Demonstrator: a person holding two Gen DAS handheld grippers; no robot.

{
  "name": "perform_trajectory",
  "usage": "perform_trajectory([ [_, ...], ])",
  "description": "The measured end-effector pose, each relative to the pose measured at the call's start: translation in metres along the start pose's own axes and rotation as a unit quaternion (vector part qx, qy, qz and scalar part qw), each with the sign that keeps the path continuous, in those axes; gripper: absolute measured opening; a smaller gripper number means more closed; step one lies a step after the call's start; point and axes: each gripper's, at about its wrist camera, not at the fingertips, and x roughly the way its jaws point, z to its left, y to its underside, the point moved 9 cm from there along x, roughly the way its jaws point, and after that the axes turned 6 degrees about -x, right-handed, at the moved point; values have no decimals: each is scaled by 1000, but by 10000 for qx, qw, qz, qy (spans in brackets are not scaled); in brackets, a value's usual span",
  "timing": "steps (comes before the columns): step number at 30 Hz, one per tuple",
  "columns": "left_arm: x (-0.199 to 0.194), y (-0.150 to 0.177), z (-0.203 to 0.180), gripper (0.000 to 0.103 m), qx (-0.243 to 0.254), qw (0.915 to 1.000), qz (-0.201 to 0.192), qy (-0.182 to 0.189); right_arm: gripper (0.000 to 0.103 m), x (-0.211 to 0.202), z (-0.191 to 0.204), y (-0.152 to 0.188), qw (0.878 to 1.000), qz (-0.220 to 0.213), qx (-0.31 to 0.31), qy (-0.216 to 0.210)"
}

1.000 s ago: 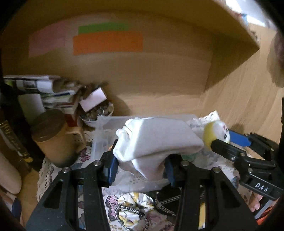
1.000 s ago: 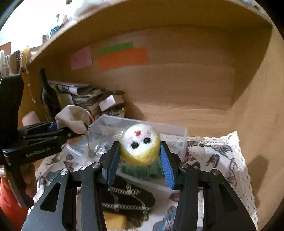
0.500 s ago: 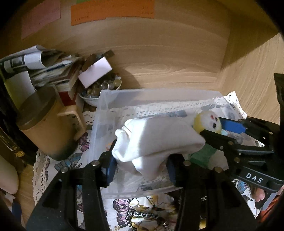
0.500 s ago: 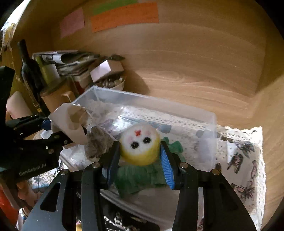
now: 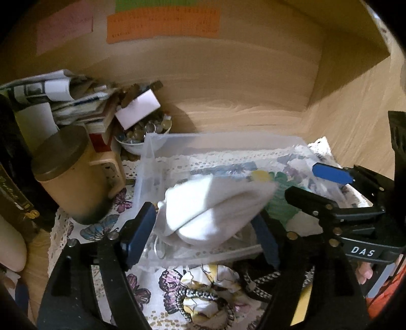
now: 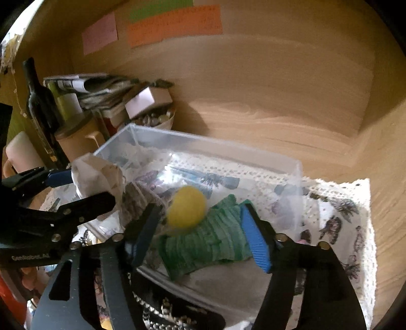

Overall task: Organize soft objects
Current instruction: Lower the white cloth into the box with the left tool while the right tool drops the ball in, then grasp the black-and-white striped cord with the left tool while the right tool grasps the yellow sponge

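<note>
Wood-panelled alcove, worktop covered by a lace-edged butterfly cloth [image 5: 101, 228]; pink, green and orange paper notes [image 5: 162, 24] stuck on the back wall.

Left wrist view: left tool [image 5: 203, 233] has its blue-padded jaws spread wide, one on either side of a white cloth bundle [image 5: 215, 205]. Bundle sits between them over the near edge of a clear plastic bin [image 5: 223, 142]; blurred, so I cannot tell whether either pad touches it. Right tool [image 5: 312, 180] comes in from the right over the bin, jaws apart. A bit of yellow and green shows beyond the white bundle, inside the bin. Left of the bin: tan lidded canister [image 5: 68, 172], white bowl of small round things [image 5: 142, 134], stack of papers [image 5: 63, 96]. Chain and patterned fabric [image 5: 203, 292] lie on the cloth in front of the bin.

Right wrist view: right tool [image 6: 200, 233] open wide, holding nothing. Yellow-headed doll in a green knit body [image 6: 203, 238] lies inside the clear bin [image 6: 203, 142] between the spread jaws; head blurred. Left tool [image 6: 83, 187] at left with the white bundle [image 6: 96, 175] between its jaws at the bin's left corner. Dark bottle [image 6: 38, 96] stands at far left.
</note>
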Motion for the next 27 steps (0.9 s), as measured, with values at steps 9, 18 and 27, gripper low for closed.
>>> perform_trajectory([
  [9, -52, 1, 1, 95, -87, 9988, -439, 190, 73, -54, 5, -1, 9988, -474, -86, 70],
  [18, -67, 51, 10, 98, -222, 9992, -209, 243, 82, -91, 23, 22, 9972, -740, -80, 93],
  [27, -49, 108, 18, 82, -400, 9982, 347, 265, 82, -75, 44, 73, 9996, -246, 46, -124],
])
